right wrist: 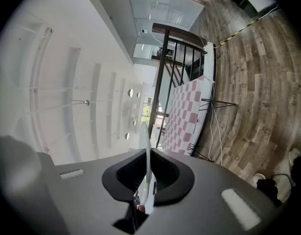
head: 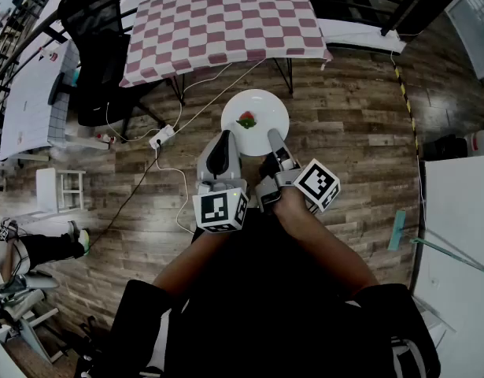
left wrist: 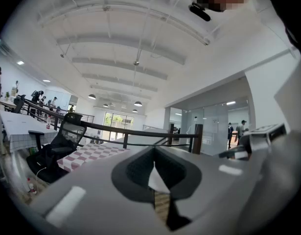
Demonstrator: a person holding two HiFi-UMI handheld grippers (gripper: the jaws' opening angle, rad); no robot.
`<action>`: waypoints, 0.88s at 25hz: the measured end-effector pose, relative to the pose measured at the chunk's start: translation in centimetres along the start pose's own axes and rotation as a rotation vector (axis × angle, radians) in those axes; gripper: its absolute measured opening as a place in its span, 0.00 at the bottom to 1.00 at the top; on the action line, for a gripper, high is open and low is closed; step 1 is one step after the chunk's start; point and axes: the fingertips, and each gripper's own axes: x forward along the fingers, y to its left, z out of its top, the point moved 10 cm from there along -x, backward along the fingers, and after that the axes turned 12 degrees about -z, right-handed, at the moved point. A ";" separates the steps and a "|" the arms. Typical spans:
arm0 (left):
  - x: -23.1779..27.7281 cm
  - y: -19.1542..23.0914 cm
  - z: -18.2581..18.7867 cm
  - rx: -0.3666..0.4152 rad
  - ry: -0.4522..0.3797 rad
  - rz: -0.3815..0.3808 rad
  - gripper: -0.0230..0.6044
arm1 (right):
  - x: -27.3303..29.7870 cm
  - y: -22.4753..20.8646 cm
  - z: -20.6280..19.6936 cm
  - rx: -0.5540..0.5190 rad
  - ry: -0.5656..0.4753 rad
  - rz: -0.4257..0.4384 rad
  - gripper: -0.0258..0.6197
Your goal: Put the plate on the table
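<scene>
**Item: plate [head: 261,103], white, round.** Carries a small red-and-green morsel [head: 246,120] near its centre. Held in the air over the wooden floor [head: 360,132], at centre frame in the head view, just below the near edge of the worktop [head: 226,22].

**Worktop:** checked red-and-white cloth, upper centre of the head view. Nothing is seen on it.

**Right gripper [head: 275,138]:** jaws clenched on the plate's near rim. In the right gripper view the rim runs edge-on as a thin white blade between the two pads.

**Left gripper [head: 224,136]:** jaws drawn almost together, with only a narrow slit between them and nothing pinched. It sits just beside the plate's lower-left edge. A white sliver, likely the plate beyond, shows through the slit. Contact with the plate cannot be judged.

**Progress:** plate lifted and carried; placement not yet done. What is left, by my judgement, is to carry it over the cloth, lower it flat and release it.

**Also present:** black office chair [head: 96,30], upper left.
</scene>
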 end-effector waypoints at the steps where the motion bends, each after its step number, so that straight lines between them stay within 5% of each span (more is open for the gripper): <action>1: 0.1 0.1 -0.1 0.006 0.002 0.001 0.05 | 0.0 -0.2 0.0 0.005 0.003 -0.027 0.07; 10: 1.6 5.6 -0.5 -0.022 -0.025 0.065 0.05 | 3.8 -0.6 1.0 0.127 -0.021 -0.028 0.07; 13: 2.8 8.5 -0.5 -0.034 -0.033 0.090 0.05 | 5.6 -0.7 1.8 0.094 -0.035 -0.098 0.07; 22: 8.4 17.4 1.4 -0.037 -0.070 0.092 0.05 | 14.4 2.7 4.6 0.067 -0.075 -0.121 0.07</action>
